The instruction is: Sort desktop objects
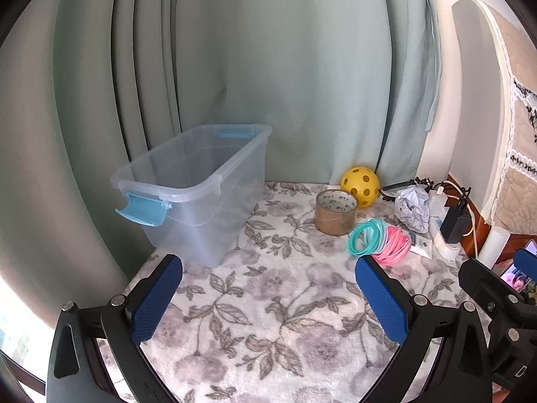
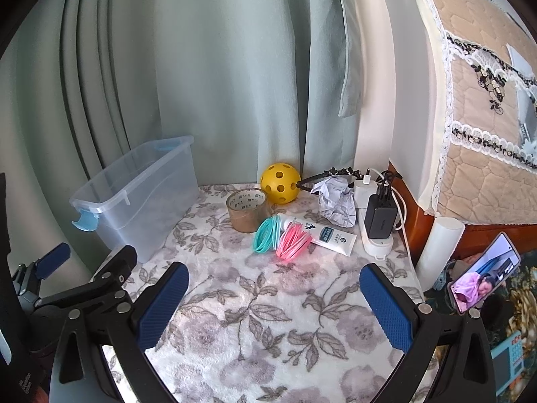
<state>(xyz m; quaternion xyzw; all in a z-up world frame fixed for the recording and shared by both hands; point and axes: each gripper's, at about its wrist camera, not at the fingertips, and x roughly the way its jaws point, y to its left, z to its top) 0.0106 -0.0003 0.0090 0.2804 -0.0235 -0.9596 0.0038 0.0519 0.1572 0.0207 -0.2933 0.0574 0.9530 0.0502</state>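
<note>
Both grippers hover side by side low over the near floral cloth (image 1: 268, 319), the left gripper (image 1: 268, 302) and right gripper (image 2: 273, 305) spread wide, holding nothing. The clear bin (image 1: 198, 191) stands far left; tape roll (image 2: 247, 210), yellow ball (image 2: 280, 183) and rings (image 2: 282, 236) lie far right.

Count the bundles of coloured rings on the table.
2. The teal bundle lies just right of the tape roll; the pink bundle lies beside it, resting against the white tube. None appear hidden.

One bin (image 1: 201, 181), one ball (image 2: 280, 183), one tape roll (image 2: 246, 210), two ring bundles (image 2: 266, 235).
</note>
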